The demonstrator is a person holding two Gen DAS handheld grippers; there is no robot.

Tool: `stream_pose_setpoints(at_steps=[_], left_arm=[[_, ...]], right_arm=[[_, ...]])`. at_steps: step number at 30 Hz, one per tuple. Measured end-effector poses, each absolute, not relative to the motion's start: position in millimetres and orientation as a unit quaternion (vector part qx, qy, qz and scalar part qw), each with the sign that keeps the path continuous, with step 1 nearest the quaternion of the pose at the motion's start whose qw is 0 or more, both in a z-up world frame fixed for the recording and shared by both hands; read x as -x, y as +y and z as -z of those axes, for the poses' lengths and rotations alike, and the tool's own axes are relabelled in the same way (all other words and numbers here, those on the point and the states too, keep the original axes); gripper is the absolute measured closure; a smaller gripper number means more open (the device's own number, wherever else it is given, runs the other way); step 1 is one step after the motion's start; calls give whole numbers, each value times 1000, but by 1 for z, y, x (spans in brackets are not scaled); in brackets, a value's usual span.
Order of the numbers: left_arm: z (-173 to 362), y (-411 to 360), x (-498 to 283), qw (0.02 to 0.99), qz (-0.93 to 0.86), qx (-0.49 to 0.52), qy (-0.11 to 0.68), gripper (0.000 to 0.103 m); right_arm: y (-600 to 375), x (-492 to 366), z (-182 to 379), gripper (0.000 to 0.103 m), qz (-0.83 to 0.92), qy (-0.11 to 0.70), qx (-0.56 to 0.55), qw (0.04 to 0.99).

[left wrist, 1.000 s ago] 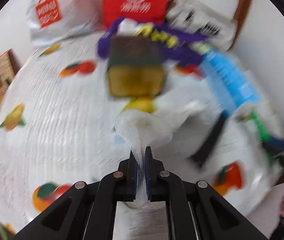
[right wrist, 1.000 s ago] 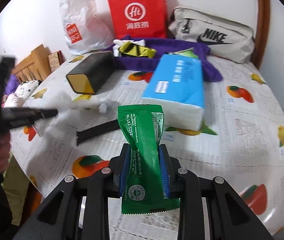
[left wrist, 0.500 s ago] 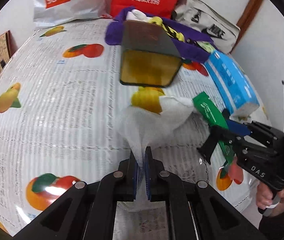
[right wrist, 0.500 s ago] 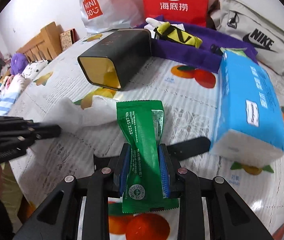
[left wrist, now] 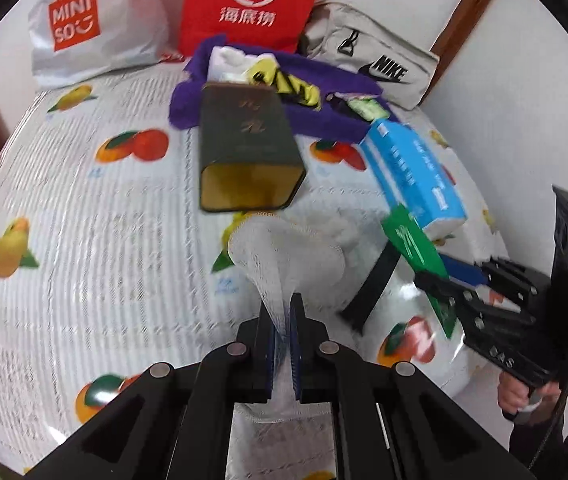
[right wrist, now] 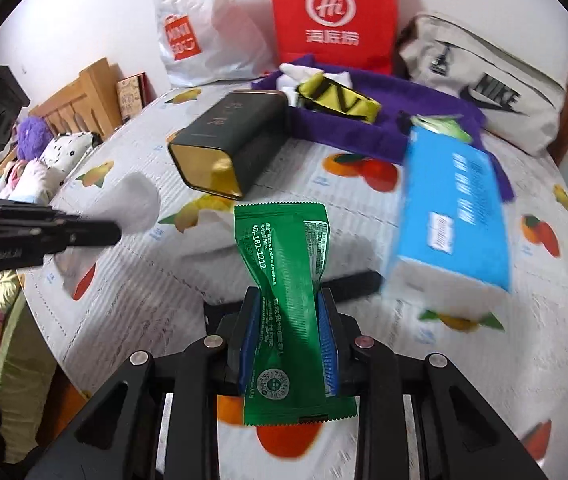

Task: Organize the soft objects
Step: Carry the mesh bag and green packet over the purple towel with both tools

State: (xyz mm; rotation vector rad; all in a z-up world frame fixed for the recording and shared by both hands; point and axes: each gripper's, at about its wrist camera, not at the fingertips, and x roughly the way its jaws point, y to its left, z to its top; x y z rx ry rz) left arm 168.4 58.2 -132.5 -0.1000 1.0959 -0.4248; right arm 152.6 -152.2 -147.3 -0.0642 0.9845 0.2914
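Nearest the left wrist camera, the left gripper (left wrist: pixel 282 316) has its jaws pressed together on a white gauze cloth (left wrist: pixel 284 252), which fans out limp above the pads; it looks feather-light and floppy, so a pinch on a bunched edge suits it. The right gripper (right wrist: pixel 288 320) pinches a green sachet (right wrist: pixel 285 280) at its waist, and the film buckles there; it seems light, crinkly and a little slippery, best held mid-body. Beyond them, on the fruit-print sheet (right wrist: pixel 463 380), lie a black strap (left wrist: pixel 371 292), a blue tissue pack (right wrist: pixel 453 216) and an open dark tin (right wrist: pixel 230 144). Farther off sits a purple towel (right wrist: pixel 403 120), with bags against the wall.
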Motion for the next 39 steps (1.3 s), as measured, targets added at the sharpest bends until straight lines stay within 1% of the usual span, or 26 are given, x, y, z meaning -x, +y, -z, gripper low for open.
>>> stream_pose_setpoints(at_steps=[7, 14, 21, 27, 33, 39], left_arm=[[111, 55, -179, 849, 179, 49, 494, 96], [89, 57, -205, 863, 149, 54, 479, 96], [71, 55, -251, 874, 128, 55, 466, 96], [67, 49, -299, 876, 123, 54, 462, 96], [70, 39, -350, 875, 123, 49, 466, 96], [77, 29, -387, 872, 126, 48, 471, 96]], right_arm=[[-177, -143, 127, 75, -124, 465, 23, 876], [-205, -161, 93, 75, -108, 439, 12, 892], [-231, -213, 69, 75, -88, 429, 7, 899], [-243, -264, 59, 75, -79, 417, 0, 906], [-251, -318, 63, 75, -67, 416, -5, 907], [-257, -367, 79, 75, -64, 427, -15, 902]])
